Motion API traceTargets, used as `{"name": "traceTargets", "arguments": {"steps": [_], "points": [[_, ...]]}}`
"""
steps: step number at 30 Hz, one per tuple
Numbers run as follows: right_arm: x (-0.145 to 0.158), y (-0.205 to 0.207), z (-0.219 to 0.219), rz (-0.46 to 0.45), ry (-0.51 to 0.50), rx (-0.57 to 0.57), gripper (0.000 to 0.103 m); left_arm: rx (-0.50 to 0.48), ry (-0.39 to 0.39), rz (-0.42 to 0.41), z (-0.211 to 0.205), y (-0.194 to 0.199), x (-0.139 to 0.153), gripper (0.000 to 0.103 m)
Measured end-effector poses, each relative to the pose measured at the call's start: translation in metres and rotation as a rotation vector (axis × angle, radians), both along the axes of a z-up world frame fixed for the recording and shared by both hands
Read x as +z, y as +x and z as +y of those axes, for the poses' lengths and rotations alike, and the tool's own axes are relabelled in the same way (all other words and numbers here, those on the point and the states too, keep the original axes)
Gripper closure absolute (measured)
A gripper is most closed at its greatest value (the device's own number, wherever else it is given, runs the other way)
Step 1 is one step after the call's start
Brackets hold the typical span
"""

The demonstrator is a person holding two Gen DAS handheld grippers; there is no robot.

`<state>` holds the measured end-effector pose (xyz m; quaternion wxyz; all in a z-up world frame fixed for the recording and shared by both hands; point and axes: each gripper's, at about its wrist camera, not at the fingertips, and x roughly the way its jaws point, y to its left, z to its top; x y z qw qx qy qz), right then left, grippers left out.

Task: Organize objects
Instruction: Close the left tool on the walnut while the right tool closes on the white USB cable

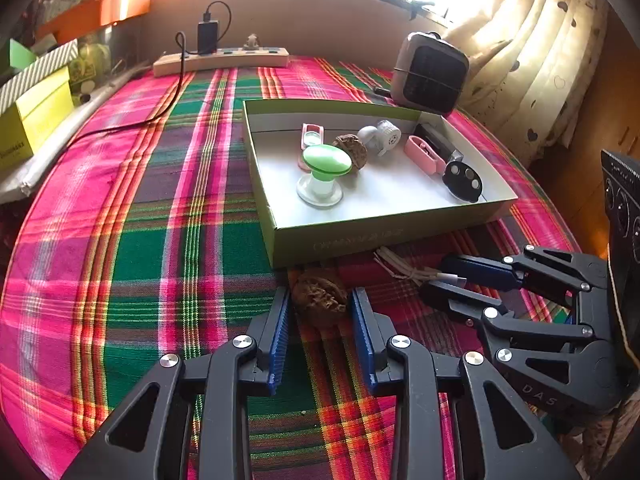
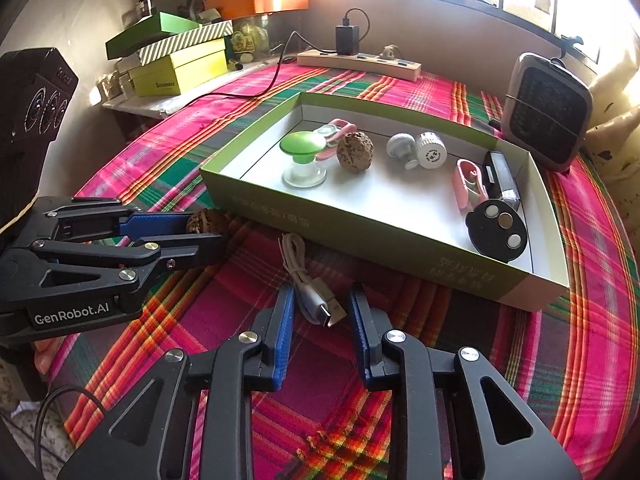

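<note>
Each claw straddles a leftover beside the box [image 1: 384, 224] for loading: left claw [image 1: 320, 304] pinching the walnut [image 1: 318, 298], right claw [image 2: 320, 300] not yet touching the cable plug [image 2: 326, 308].

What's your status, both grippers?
Left gripper shut on walnut, on cloth. Right gripper open, straddling cable plug. Ahead of both: box wall.

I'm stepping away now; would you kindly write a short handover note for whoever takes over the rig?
Left gripper: jaws astride the loose walnut on the plaid cloth, just short of the green tray; whether the pads press it I cannot tell.
Right gripper: jaws around the plug end of the white USB cable, not visibly clamped.
Done: green-topped stand, another walnut, pink clips, white fan and dark items lie in the tray.
Left: grip walnut and cable, place both in the tray.
</note>
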<state>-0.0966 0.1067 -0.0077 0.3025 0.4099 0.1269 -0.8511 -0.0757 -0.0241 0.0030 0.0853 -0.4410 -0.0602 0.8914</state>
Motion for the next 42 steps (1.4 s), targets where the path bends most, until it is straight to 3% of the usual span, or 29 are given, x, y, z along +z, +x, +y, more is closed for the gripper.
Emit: {"name": "traceTargets", "arguments": {"steps": [35,37,42], "points": [[0.004,0.007,0.007,-0.018,-0.059,-0.036,0.082,0.009,-0.033,0.022,0.005,0.005,0.002,0.076],[0.006,0.009,0.007,-0.019,-0.066,-0.032,0.092,0.009,-0.032,0.025,0.005,0.006,0.004,0.076],[0.007,0.011,0.009,-0.017,-0.071,-0.033,0.093,0.008,-0.036,0.028,0.006,0.008,0.005,0.076]]}}
